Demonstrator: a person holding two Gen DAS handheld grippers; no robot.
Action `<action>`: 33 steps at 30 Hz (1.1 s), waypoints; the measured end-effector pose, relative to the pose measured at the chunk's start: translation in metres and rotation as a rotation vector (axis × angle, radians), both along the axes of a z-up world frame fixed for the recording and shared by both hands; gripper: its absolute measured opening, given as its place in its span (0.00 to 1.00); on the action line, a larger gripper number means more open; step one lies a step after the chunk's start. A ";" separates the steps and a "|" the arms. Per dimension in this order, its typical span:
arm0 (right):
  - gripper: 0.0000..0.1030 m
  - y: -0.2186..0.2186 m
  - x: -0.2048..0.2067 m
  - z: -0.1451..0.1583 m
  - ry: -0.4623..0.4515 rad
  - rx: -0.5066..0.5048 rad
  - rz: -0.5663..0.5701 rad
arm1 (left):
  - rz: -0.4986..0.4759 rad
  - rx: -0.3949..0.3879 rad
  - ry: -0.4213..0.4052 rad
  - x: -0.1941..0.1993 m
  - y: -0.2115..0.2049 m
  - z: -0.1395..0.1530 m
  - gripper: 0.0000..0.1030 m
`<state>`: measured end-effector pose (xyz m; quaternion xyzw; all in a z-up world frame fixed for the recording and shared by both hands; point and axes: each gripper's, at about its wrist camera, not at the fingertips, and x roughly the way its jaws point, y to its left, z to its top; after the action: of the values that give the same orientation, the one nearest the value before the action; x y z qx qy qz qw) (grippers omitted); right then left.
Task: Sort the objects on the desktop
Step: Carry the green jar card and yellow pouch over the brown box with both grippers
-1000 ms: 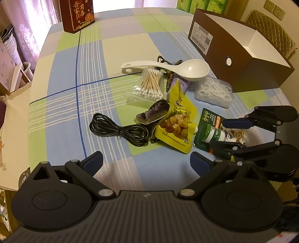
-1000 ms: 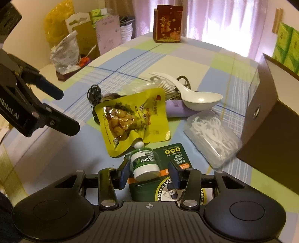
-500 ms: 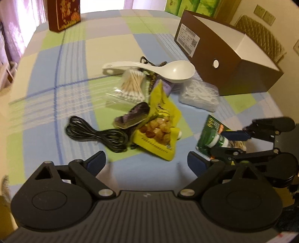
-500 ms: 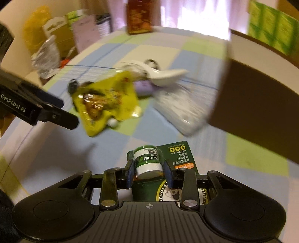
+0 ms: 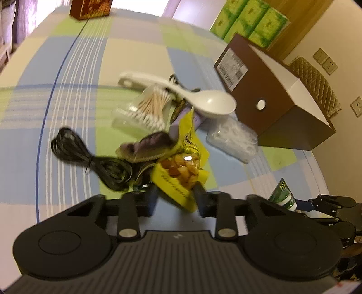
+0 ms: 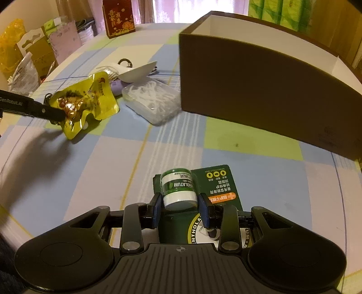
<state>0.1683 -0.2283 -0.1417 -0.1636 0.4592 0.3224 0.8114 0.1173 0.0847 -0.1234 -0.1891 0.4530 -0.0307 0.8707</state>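
A yellow snack packet (image 5: 181, 167) lies in the pile at the table's middle. My left gripper (image 5: 176, 199) is closing its jaws on the packet's near end, and the pads press it from both sides. In the right wrist view one left finger (image 6: 43, 110) meets the packet (image 6: 83, 101). My right gripper (image 6: 179, 208) is shut on a green salve jar (image 6: 178, 190) fixed to its green card (image 6: 217, 185), held above the tablecloth near the open brown box (image 6: 260, 90).
Around the packet lie a white spoon (image 5: 203, 101), a bag of cotton swabs (image 5: 149, 108), a coiled black cable (image 5: 90, 160), a purple item (image 5: 147, 147) and a clear box of floss picks (image 5: 233, 140). A red box (image 5: 90, 9) stands at the far edge.
My left gripper has dropped to the yellow packet and its jaws have come together on it. The right gripper has carried the salve jar sideways toward the brown box.
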 end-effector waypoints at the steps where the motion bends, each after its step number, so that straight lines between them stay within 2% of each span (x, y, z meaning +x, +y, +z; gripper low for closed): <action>1: 0.30 -0.002 0.001 0.000 -0.001 -0.001 -0.002 | -0.009 0.027 -0.014 0.000 -0.004 0.004 0.17; 4: 0.30 -0.007 0.004 0.000 -0.002 -0.004 -0.005 | -0.054 0.146 -0.062 0.001 -0.024 0.014 0.10; 8: 0.30 -0.013 0.007 0.000 -0.004 -0.007 -0.010 | -0.152 0.309 -0.106 0.005 -0.055 0.023 0.08; 10: 0.30 -0.017 0.008 0.001 -0.003 -0.005 -0.012 | -0.217 0.407 -0.128 0.004 -0.073 0.025 0.08; 13: 0.30 -0.022 0.009 0.002 -0.004 -0.007 -0.011 | -0.345 0.598 -0.159 -0.002 -0.106 0.021 0.08; 15: 0.30 -0.026 0.009 0.002 -0.004 -0.005 -0.011 | -0.411 0.652 -0.156 -0.004 -0.121 0.016 0.07; 18: 0.30 -0.031 0.011 0.002 -0.003 -0.002 -0.009 | -0.390 0.587 -0.125 0.002 -0.125 0.014 0.13; 21: 0.30 -0.034 0.013 0.003 -0.001 0.000 -0.002 | -0.323 0.458 -0.125 0.008 -0.116 0.018 0.17; 22: 0.30 -0.035 0.013 0.002 -0.001 0.001 0.000 | -0.302 0.426 -0.119 0.012 -0.113 0.019 0.23; 23: 0.30 -0.036 0.014 0.003 -0.001 0.001 0.002 | -0.286 0.414 -0.109 0.017 -0.111 0.019 0.28; 26: 0.30 -0.037 0.016 0.002 0.000 0.001 0.013 | -0.284 0.435 -0.083 0.033 -0.115 0.017 0.28; 29: 0.30 -0.041 0.017 0.002 0.000 0.000 0.018 | -0.291 0.416 -0.043 0.047 -0.121 0.013 0.32; 33: 0.30 -0.045 0.018 0.002 -0.003 0.005 0.023 | -0.243 0.417 -0.032 0.050 -0.127 0.010 0.31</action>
<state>0.1861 -0.2728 -0.1396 -0.1672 0.4551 0.3326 0.8089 0.1677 -0.0419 -0.1131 0.0513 0.4550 -0.0441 0.8879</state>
